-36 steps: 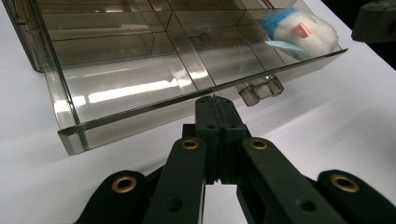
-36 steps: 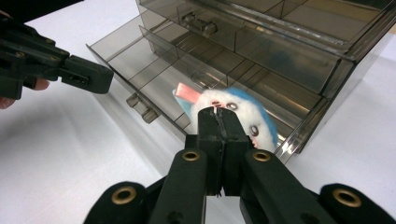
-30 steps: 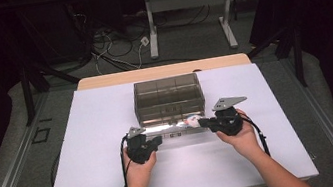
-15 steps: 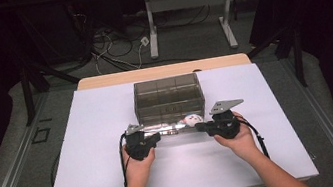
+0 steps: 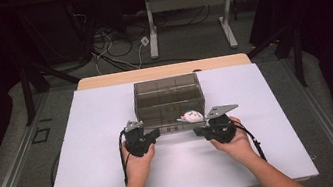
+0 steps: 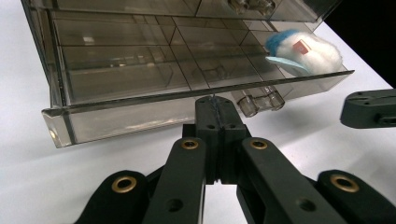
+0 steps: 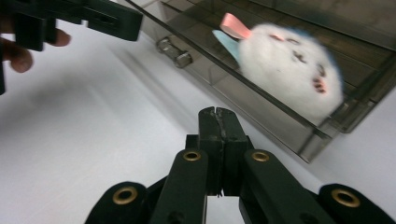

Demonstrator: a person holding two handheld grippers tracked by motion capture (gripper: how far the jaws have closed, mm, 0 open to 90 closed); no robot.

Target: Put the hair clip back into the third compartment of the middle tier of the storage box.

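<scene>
Just ahead of the left gripper (image 6: 217, 100) stands the front wall of the open drawer (image 6: 140, 112) — its jaws pressed together, gripping nothing, tips at that wall. Up and to the right of the right gripper (image 7: 217, 112), whose jaws also meet empty, a white plush toy (image 7: 289, 70) lies in the drawer's end compartment — its small handle (image 7: 175, 52) lies beyond the tips.

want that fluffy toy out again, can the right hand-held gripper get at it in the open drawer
Probably yes: the drawer is pulled out, open-topped, and the fluffy toy lies just behind its front wall, near the right hand-held gripper, whose jaws are shut.
</scene>
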